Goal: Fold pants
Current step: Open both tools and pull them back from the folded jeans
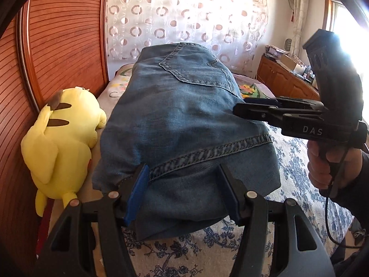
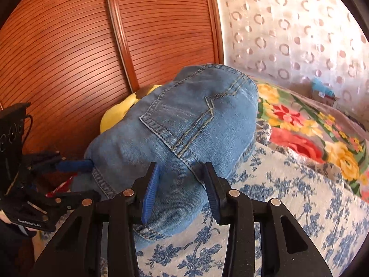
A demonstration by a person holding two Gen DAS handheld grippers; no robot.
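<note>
The blue jeans (image 1: pixel 180 115) are folded into a thick bundle, back pocket up, over the bed. My left gripper (image 1: pixel 183 173) is shut on the bundle's near end, with a blue pad pressing in on each side of the denim. The right wrist view shows the same jeans (image 2: pixel 184 127); my right gripper (image 2: pixel 181 168) is shut on their near edge beside the pocket seam. In the left wrist view the right gripper (image 1: pixel 239 110) comes in from the right, held by a hand (image 1: pixel 322 168). The left gripper (image 2: pixel 85 177) shows at the bundle's left end.
A yellow plush toy (image 1: pixel 62 138) lies left of the jeans against the wooden louvred doors (image 1: pixel 57 34). The bed has a blue floral sheet (image 2: pixel 276 207) and a bright flowered blanket (image 2: pixel 311 133) further back. A wooden cabinet (image 1: pixel 283 78) stands at the right by the curtain.
</note>
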